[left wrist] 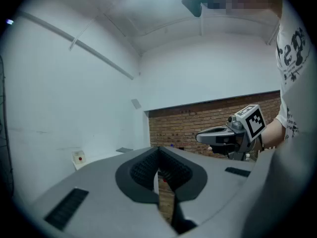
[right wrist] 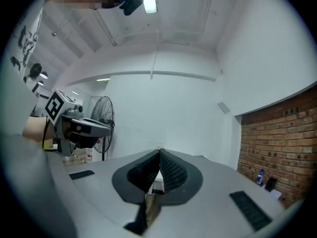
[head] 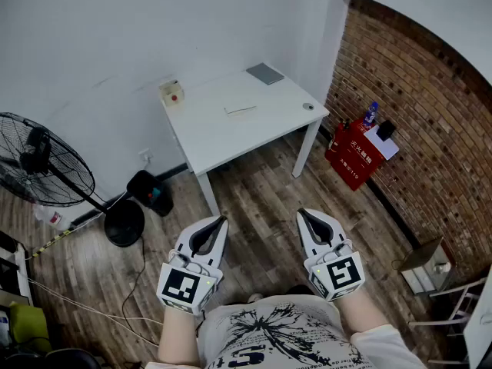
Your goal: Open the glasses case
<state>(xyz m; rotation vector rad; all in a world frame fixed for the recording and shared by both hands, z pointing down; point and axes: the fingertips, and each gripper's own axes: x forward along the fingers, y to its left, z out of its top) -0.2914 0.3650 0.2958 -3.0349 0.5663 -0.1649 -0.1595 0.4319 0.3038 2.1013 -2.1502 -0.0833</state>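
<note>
Both grey plastic grippers are held level and side by side in front of the person's white printed T-shirt (head: 280, 335), well short of the table. On the left gripper (head: 221, 221), the ribbed black rubber pads meet at their tips, with nothing between them. The right gripper (head: 302, 213) is likewise closed and empty, its textured pads pressed together. Each carries a cube with black-and-white square markers at its rear.

Below them lies a floor of worn brown wooden planks (head: 257, 194). Further off, a white rectangular table (head: 223, 137) with smooth top and slim legs stands against the white wall. On its far corner lies a flat grey rectangular slab, seemingly the glasses case (head: 265, 73), far from either gripper. A thin white strip (head: 241, 108) rests near the table's middle, a small beige box with a red button (head: 171, 91) at the left edge, and a tiny round object (head: 308, 106) at the right.

A black wire-caged pedestal fan (head: 42, 164) stands at left. A rough red brick wall (head: 419, 106) rises at right, with a red box (head: 352, 154) at its foot.
</note>
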